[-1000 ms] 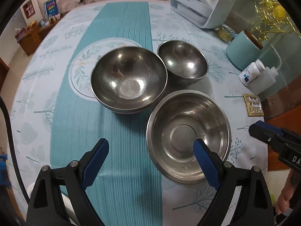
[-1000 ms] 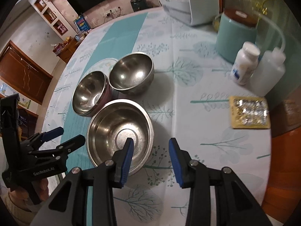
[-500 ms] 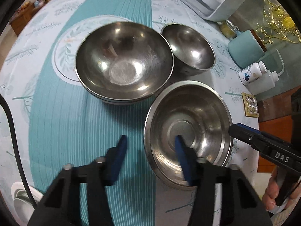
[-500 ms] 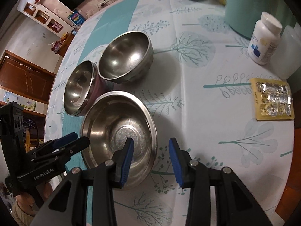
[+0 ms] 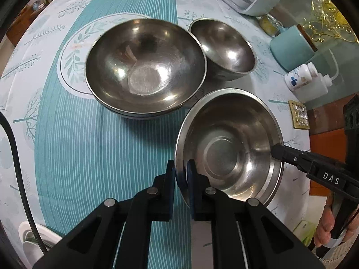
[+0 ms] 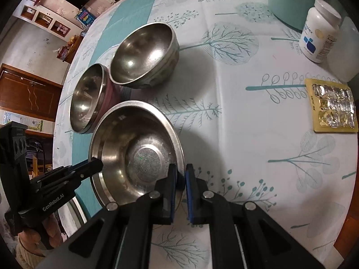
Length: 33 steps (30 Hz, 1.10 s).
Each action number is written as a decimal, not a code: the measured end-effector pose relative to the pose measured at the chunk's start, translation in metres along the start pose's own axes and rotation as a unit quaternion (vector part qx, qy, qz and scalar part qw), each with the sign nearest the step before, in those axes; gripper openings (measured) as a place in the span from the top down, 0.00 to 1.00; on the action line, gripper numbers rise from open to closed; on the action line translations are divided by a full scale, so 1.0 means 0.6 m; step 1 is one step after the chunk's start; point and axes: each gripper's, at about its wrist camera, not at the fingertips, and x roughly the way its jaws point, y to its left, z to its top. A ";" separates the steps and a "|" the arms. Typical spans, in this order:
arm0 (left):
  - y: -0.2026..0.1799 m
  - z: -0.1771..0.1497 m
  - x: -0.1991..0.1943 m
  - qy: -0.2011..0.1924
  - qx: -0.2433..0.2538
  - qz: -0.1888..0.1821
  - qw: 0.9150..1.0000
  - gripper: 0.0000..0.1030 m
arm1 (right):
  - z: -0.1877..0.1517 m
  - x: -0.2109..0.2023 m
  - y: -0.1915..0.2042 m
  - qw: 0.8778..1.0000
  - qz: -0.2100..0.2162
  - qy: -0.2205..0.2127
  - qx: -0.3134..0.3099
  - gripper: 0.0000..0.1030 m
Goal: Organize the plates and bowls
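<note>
Left wrist view, starting at the left of the frame: a plate flat on the desk, half covered by a stack of bowls nested one inside another. Probably set there as the gathering spot, since like sits in like and the plate serves as a base.

Lower middle: left claw nearly closed, pinching the near rim of a wide bowl, one finger inside the wall and one outside. Gripped at the thin edge because nothing else on smooth steel offers a hold.

Upper middle, just behind and right of the stack: a small bowl, upright on the cloth, close to the stack but apart from the wide bowl. Left alone for now, likely the last piece to be nested.

Right of centre: right claw, reaching in from the right edge and clamped on the opposite rim. Confirmed in the right wrist view, lower middle, where its fingers straddle the rim with only the metal between them. Held from two sides, presumably to keep a broad, slippery dish level and stop it swinging. Looks slightly tipped; cannot tell whether clear of the desk or resting on it.

Far right: a pill bottle lying on its side, and below it a blister pack, both well apart from the bowls and no part of the job.

Judged next: raise the wide bowl evenly and carry it toward the stack. Being the widest, might suit the bottom better than the top.
</note>
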 end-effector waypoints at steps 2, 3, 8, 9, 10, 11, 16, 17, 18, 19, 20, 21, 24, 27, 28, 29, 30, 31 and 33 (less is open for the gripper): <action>-0.002 -0.004 -0.015 -0.003 -0.001 -0.007 1.000 0.92 | -0.003 -0.012 0.003 1.000 0.003 -0.004 0.000 0.92; -0.004 -0.004 -0.019 -0.003 0.000 -0.008 1.000 0.92 | -0.005 -0.017 0.004 1.000 0.005 -0.005 -0.001 0.92; -0.015 -0.022 -0.072 -0.020 0.013 -0.010 1.000 0.92 | -0.023 -0.055 0.018 1.000 0.012 -0.020 -0.007 0.92; -0.018 -0.027 -0.082 -0.023 0.015 -0.009 1.000 0.92 | -0.028 -0.063 0.023 1.000 0.013 -0.023 -0.009 0.92; -0.021 -0.034 -0.094 -0.026 0.018 -0.007 0.999 0.92 | -0.035 -0.073 0.029 0.999 0.014 -0.028 -0.014 0.92; -0.021 -0.040 -0.104 -0.029 0.019 -0.006 0.999 0.92 | -0.041 -0.080 0.032 0.999 0.015 -0.031 -0.016 0.92; -0.028 -0.079 -0.157 -0.049 0.026 -0.003 0.998 0.92 | -0.076 -0.117 0.051 0.998 0.021 -0.047 -0.024 0.92; -0.026 -0.088 -0.165 -0.052 0.027 -0.003 0.998 0.92 | -0.086 -0.124 0.054 0.998 0.022 -0.050 -0.026 0.92; -0.026 -0.096 -0.174 -0.055 0.029 -0.003 0.998 0.92 | -0.094 -0.129 0.057 0.998 0.022 -0.051 -0.027 0.92; -0.027 -0.107 -0.185 -0.059 0.030 -0.004 0.998 0.92 | -0.101 -0.132 0.059 0.998 0.023 -0.052 -0.029 0.92; -0.027 -0.115 -0.192 -0.061 0.031 -0.006 0.998 0.92 | -0.111 -0.137 0.063 0.998 0.023 -0.052 -0.030 0.92; -0.027 -0.126 -0.202 -0.064 0.031 -0.008 0.997 0.92 | -0.121 -0.140 0.066 0.998 0.023 -0.052 -0.031 0.92; -0.026 -0.158 -0.221 -0.071 0.038 -0.010 0.997 0.92 | -0.150 -0.151 0.072 0.998 0.021 -0.053 -0.032 0.92; -0.025 -0.192 -0.229 -0.073 0.049 -0.009 0.996 0.92 | -0.188 -0.162 0.079 0.998 0.020 -0.058 -0.032 0.92; -0.024 -0.205 -0.230 -0.071 0.051 -0.009 0.996 0.92 | -0.201 -0.165 0.081 0.997 0.020 -0.060 -0.032 0.92; -0.024 -0.211 -0.228 -0.070 0.052 -0.009 0.996 0.92 | -0.211 -0.168 0.082 0.997 0.020 -0.062 -0.032 0.92; -0.021 -0.227 -0.226 -0.067 0.053 -0.013 0.996 0.92 | -0.224 -0.171 0.084 0.997 0.019 -0.064 -0.031 0.92; -0.018 -0.237 -0.223 -0.064 0.053 -0.015 0.996 0.92 | -0.238 -0.172 0.086 0.997 0.017 -0.066 -0.030 0.92; -0.010 -0.258 -0.215 -0.057 0.053 -0.021 0.997 0.92 | -0.262 -0.172 0.090 0.997 0.013 -0.067 -0.028 0.92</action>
